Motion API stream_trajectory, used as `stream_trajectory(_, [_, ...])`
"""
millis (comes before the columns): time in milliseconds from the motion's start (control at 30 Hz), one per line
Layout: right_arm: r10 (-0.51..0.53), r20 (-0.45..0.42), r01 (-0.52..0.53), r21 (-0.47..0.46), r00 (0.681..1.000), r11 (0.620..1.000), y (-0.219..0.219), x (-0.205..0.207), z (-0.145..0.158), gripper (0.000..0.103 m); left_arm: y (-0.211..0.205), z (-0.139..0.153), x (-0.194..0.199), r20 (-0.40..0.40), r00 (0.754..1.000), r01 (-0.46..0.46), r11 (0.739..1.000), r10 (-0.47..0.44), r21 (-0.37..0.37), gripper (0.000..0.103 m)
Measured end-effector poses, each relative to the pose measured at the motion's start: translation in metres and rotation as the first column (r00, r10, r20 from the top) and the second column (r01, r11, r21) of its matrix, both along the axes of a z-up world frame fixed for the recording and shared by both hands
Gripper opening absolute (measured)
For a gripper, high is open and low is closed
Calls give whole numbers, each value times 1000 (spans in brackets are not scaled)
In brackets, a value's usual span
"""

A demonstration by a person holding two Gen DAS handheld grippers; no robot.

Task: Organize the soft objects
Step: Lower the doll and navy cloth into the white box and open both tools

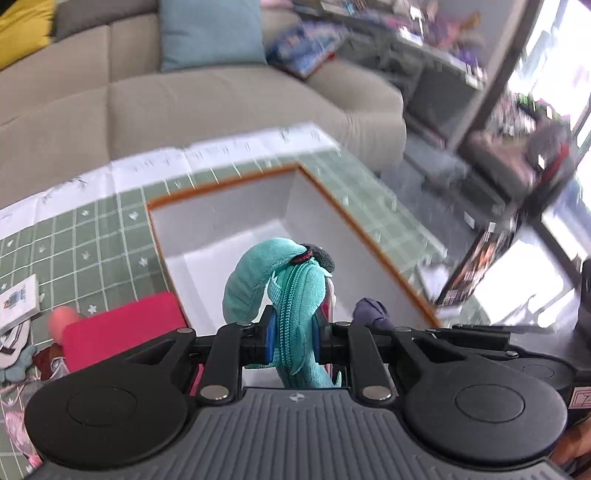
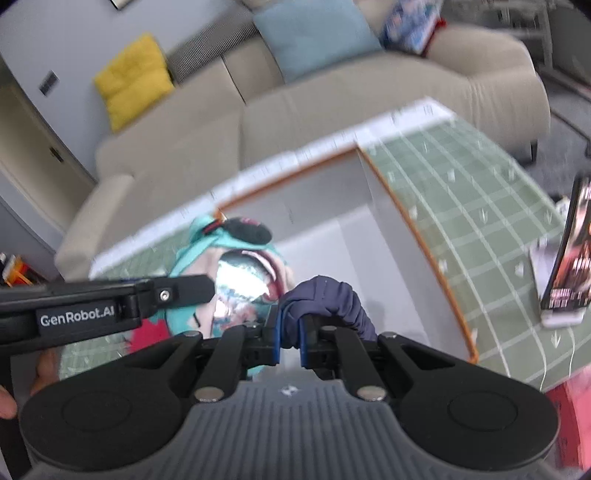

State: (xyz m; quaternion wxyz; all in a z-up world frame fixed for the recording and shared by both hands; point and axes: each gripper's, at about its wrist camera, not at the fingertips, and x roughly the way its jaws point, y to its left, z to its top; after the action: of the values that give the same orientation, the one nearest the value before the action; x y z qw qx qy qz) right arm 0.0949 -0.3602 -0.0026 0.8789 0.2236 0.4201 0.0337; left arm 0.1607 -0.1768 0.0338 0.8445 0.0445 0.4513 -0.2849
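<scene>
Over white box [image 1: 229,236]: teal plush [image 1: 291,295] clamped between left tongs [image 1: 292,339].

Each of your cameras sits just behind its own fingers, looking forward and steeply down, close above the open white box [image 1: 236,229] on the green checked table [image 1: 92,236]. Both views share that box [image 2: 332,221], the table [image 2: 480,206] and the beige sofa [image 1: 221,103] beyond [image 2: 332,110]. Both are motion-blurred.

The shelf clutter [image 1: 424,33] is blurred; the teal plush [image 2: 192,254] is partly hidden.
</scene>
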Motion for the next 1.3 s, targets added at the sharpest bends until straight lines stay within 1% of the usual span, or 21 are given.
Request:
stream_trajectory(167, [46, -117, -51, -34, 992, 998, 4, 12, -28, 7, -16, -28, 5, -67, 995, 79, 990, -71, 120, 21])
stream_trajectory(300, [72, -182, -83, -54, 981, 995, 5, 21, -45, 8, -26, -46, 14, -121, 988, 116, 970, -92, 215, 21])
stream_trajectory(367, [88, -199, -103, -63, 976, 993, 5, 25, -51, 10, -30, -52, 18, -135, 986, 133, 959, -101, 252, 21])
stream_trajectory(467, [112, -234, -134, -80, 966, 988, 10, 32, -57, 12, -38, -64, 24, -177, 977, 167, 937, -116, 306, 22])
stream_trajectory(600, [148, -265, -182, -109, 953, 977, 16, 41, -61, 13, -44, -72, 29, -202, 973, 182, 920, -116, 348, 24])
stream_trajectory(633, [154, -267, -191, -119, 951, 974, 18, 42, -61, 14, -44, -72, 30, -201, 973, 180, 918, -114, 353, 25])
stream_trajectory(667, [157, -267, -196, -126, 951, 972, 18, 41, -61, 18, -45, -73, 30, -199, 973, 179, 917, -113, 356, 26])
stream_trajectory(800, [166, -263, -209, -146, 950, 967, 20, 39, -57, 22, -41, -72, 32, -184, 978, 159, 922, -98, 353, 31])
stream_trajectory(867, [167, -263, -215, -163, 950, 963, 22, 38, -56, 33, -39, -69, 33, -184, 979, 147, 928, -87, 343, 34])
stream_trajectory(933, [169, -256, -217, -174, 952, 961, 24, 36, -54, 37, -34, -64, 33, -176, 981, 138, 935, -83, 326, 35])
stream_trajectory(1000, [173, -246, -219, -177, 954, 960, 25, 31, -49, 40, -31, -57, 32, -159, 984, 132, 939, -85, 317, 35])
stream_trajectory(1067, [173, -237, -221, -193, 956, 956, 26, 28, -45, 50, -29, -51, 28, -136, 986, 132, 940, -93, 316, 35])
stream_trajectory(1200, [175, -211, -222, -225, 962, 949, 34, 19, -29, 53, -22, -36, 17, -88, 990, 131, 946, -109, 298, 35])
stream_trajectory(1267, [169, -193, -213, -237, 966, 948, 37, 14, -21, 60, -15, -28, 10, -61, 992, 123, 952, -110, 280, 35])
stream_trajectory(1300, [166, -179, -207, -244, 970, 947, 38, 10, -15, 62, -11, -23, 7, -45, 993, 119, 955, -111, 270, 35])
